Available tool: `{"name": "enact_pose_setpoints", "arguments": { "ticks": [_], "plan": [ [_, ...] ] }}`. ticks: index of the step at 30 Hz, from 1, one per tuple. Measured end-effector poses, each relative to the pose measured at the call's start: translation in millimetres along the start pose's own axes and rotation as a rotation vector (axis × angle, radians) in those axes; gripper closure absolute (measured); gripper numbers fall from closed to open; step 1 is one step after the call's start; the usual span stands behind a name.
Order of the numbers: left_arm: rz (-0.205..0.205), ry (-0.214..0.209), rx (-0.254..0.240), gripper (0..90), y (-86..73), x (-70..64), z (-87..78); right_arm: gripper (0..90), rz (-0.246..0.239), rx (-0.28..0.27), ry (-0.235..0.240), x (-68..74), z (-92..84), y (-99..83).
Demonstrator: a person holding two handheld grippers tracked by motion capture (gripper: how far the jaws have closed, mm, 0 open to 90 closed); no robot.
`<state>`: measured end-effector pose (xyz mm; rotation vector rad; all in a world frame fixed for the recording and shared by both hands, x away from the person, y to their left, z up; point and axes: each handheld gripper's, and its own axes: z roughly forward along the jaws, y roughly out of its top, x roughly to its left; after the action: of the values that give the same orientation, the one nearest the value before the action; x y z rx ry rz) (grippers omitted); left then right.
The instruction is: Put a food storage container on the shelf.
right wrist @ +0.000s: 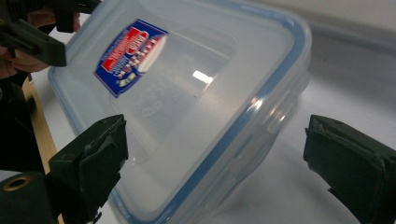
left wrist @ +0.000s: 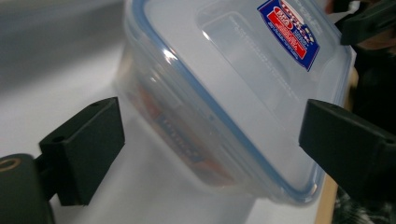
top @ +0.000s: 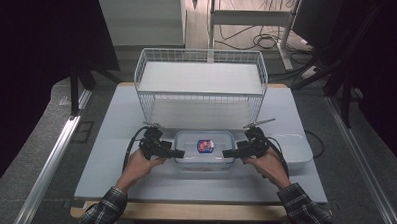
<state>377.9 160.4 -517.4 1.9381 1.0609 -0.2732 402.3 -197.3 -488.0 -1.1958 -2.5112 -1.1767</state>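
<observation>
Two forearms angled inward; left gripper (top: pixel 177 153) and right gripper (top: pixel 228 153) spread wide, flanking lidded container (top: pixel 205 148) ends.

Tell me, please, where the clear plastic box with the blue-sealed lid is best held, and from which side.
Probably by its two short ends. The clear plastic box lies flat with its long side toward the person, and the left hand-held gripper and right hand-held gripper already stand open at those ends, so each can close over the lid's rim from the side.

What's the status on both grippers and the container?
Left gripper open at the clear lidded container, left end. Right gripper open at its right end. Container flat on the table, lid on. Wire basket behind, apart.
</observation>
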Motion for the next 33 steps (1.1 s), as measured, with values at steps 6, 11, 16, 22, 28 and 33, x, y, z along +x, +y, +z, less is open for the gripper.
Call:
{"name": "enact_pose_setpoints", "arguments": {
  "ticks": [6,11,16,22,28,33],
  "plan": [
    [-0.026,-0.062,0.028,6.7,0.2,0.0,7.9,9.9,0.067,0.036,0.104,-7.5,10.4,1.5],
    [0.005,-0.054,-0.006,23.0,-6.7,-6.2,-4.7,22.8,0.077,0.016,0.091,-5.7,0.5,-1.0],
    [-0.005,-0.054,-0.053,37.0,-13.6,-11.6,-15.9,37.4,0.087,-0.040,0.091,-1.9,-12.7,-8.5],
    [-0.006,-0.046,-0.103,47.4,-22.4,-19.5,-21.5,47.1,0.083,-0.080,0.096,5.5,-25.2,-19.3],
    [-0.036,-0.051,-0.137,50.4,-25.7,-21.8,-22.5,48.9,0.070,-0.082,0.082,11.6,-29.2,-23.7],
    [-0.037,-0.035,-0.144,51.1,-26.2,-25.6,-23.1,50.2,0.070,-0.090,0.088,12.4,-31.4,-26.0]
  ]
}}
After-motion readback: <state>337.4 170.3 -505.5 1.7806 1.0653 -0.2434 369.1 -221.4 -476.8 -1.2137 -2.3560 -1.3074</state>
